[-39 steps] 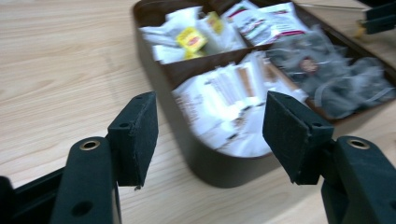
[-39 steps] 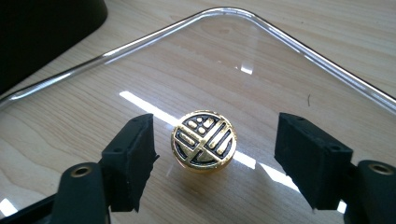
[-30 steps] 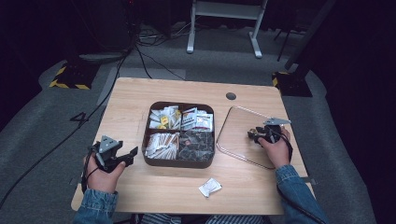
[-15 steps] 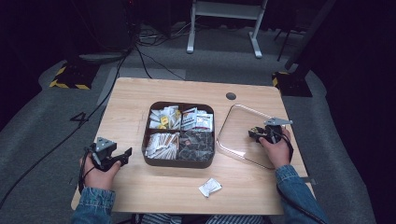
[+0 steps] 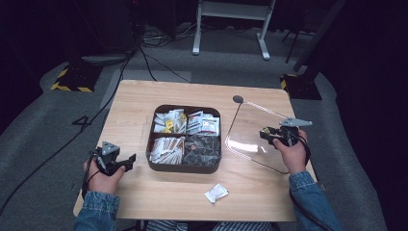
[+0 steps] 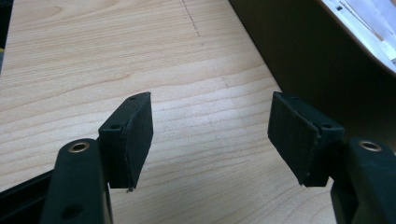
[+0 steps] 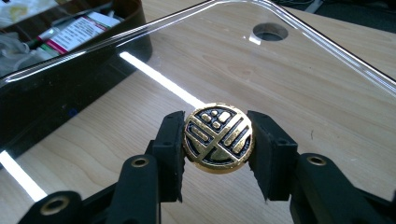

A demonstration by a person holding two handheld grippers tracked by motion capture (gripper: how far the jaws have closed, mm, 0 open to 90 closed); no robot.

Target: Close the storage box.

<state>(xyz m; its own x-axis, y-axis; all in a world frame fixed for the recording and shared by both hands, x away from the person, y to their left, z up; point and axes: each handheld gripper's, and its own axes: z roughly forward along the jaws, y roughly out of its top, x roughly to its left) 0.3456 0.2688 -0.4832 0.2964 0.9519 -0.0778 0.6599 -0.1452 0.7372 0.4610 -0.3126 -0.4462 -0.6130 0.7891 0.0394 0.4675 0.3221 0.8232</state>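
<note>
Lid held by its knob, beside the tray

The right gripper (image 7: 217, 140) fingers clamp the clear lid's (image 5: 255, 130) gold knob (image 7: 218, 138); left gripper (image 6: 211, 135) fingers gape over bare bench (image 5: 134, 106). The round knob may twist loose, dropping the lid against the tray (image 5: 185, 167).

In the left gripper view, the dark box (image 6: 322, 60) to the right of the jaws is cut off by the top and right edges, its contents a white blur. Left of the right gripper's jaws, the packet (image 7: 74, 32) print is too blurred to read. The knob's (image 7: 218, 138) lower rim is hidden between the jaws.
</note>
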